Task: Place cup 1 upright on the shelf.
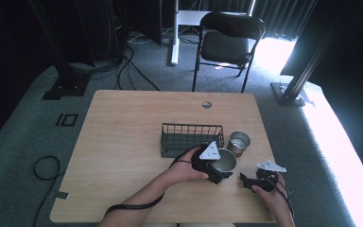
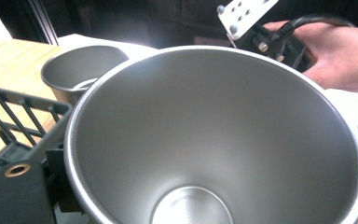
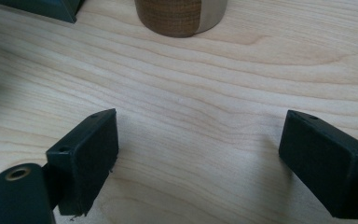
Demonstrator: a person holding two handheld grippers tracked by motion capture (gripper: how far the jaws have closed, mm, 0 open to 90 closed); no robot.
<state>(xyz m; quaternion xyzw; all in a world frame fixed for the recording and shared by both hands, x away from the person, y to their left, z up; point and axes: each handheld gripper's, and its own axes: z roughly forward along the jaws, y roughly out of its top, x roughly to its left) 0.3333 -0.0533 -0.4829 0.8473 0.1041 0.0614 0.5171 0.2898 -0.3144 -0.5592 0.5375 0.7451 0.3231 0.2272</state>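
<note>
left gripper (image 1: 220,174) has a large steel cup (image 1: 225,160) in its grasp, jaws closed on the rim nearest the person, cup mouth open and tilted toward its camera. just beyond the cup a smaller steel cup (image 1: 239,142) stands on the wooden table (image 1: 123,132), and a dark wire basket (image 1: 191,138) sits close beside both, on the far left of the held cup. right gripper (image 1: 246,180) hovers low over bare wood to the right, jaws spread wide with nothing between them.
</note>
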